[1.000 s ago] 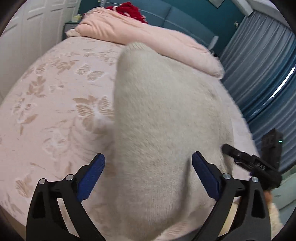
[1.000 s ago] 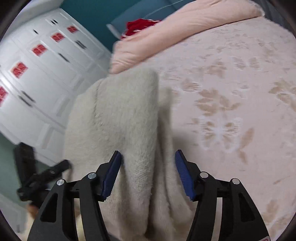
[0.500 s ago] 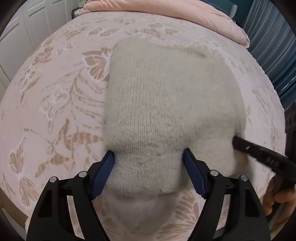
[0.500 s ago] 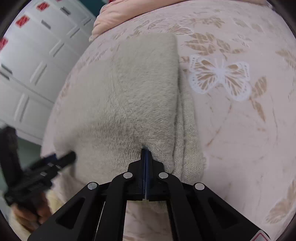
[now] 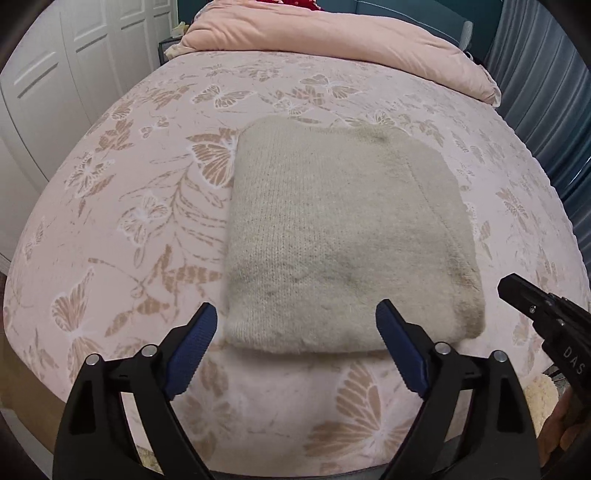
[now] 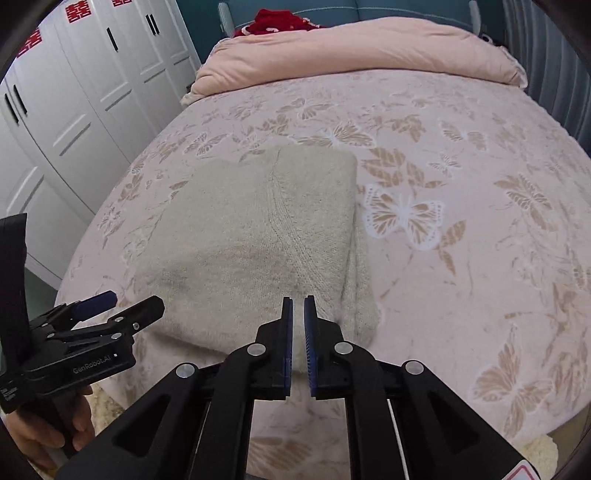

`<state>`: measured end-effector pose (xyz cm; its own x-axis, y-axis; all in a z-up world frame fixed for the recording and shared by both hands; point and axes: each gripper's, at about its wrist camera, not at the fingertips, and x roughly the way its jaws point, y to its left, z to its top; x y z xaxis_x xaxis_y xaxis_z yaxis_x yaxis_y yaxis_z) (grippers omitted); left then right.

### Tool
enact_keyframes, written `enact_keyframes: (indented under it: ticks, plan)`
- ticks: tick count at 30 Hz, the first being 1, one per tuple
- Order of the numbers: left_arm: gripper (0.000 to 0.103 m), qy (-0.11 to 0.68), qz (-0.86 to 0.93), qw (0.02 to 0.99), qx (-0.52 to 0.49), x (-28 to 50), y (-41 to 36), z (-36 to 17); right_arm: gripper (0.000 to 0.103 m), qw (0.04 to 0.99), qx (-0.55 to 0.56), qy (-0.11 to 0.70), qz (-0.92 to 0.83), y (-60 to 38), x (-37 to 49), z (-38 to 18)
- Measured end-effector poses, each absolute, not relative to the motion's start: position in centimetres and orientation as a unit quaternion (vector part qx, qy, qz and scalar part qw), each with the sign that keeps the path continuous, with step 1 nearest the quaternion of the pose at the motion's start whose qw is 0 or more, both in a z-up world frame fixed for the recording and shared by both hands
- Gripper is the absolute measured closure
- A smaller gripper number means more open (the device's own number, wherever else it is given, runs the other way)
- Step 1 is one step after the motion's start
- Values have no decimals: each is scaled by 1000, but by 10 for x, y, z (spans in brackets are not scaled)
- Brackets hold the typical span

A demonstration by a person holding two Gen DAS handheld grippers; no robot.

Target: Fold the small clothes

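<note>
A beige knit sweater lies folded in a thick rectangle on the butterfly-patterned pink bedspread. My left gripper hovers at its near edge, jaws wide and opening, with the pads clear of the knit on both sides. In the right wrist view the sweater sits just beyond my right gripper. Its jaws stand a narrow gap apart and are opening, with nothing between them. The left gripper shows at the sweater's left corner there, and the right gripper shows beside the sweater's right corner in the left wrist view.
A rolled pink duvet lies across the head of the bed, with a red item behind it. White wardrobe doors stand to the left and blue curtains to the right. A person's hand holds the left gripper.
The sweater has come down from the grippers to lie flat and folded. The right gripper, shut on its edge half a second ago, has let go and drawn back. The left gripper has widened and drawn back.
</note>
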<state>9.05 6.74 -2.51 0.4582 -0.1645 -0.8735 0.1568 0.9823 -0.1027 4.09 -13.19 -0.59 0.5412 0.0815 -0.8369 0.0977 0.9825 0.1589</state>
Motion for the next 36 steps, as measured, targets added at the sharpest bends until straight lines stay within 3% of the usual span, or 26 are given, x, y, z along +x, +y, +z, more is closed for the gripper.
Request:
enact_keyframes:
  ticks: [1, 3, 6, 8, 17, 36]
  plan:
    - [14, 506, -91, 857, -1, 84, 66, -20, 84, 872, 98, 479, -17, -133, 32, -5]
    - [12, 492, -84, 866, 12, 70, 61, -9, 62, 873, 112, 474, -42, -137, 14, -4]
    - [7, 473, -77, 877, 34, 48, 53, -2, 46, 877, 102, 464, -67, -135, -12, -6]
    - [7, 472, -80, 877, 34, 36, 49, -4, 42, 877, 93, 465, -77, -131, -26, -11]
    - [8, 481, -61, 875, 15, -6, 44, -22, 37, 889, 70, 445, -87, -121, -56, -11]
    - [8, 457, -37, 888, 32, -16, 50, -12, 36, 889, 78, 443, -91, -110, -65, -7]
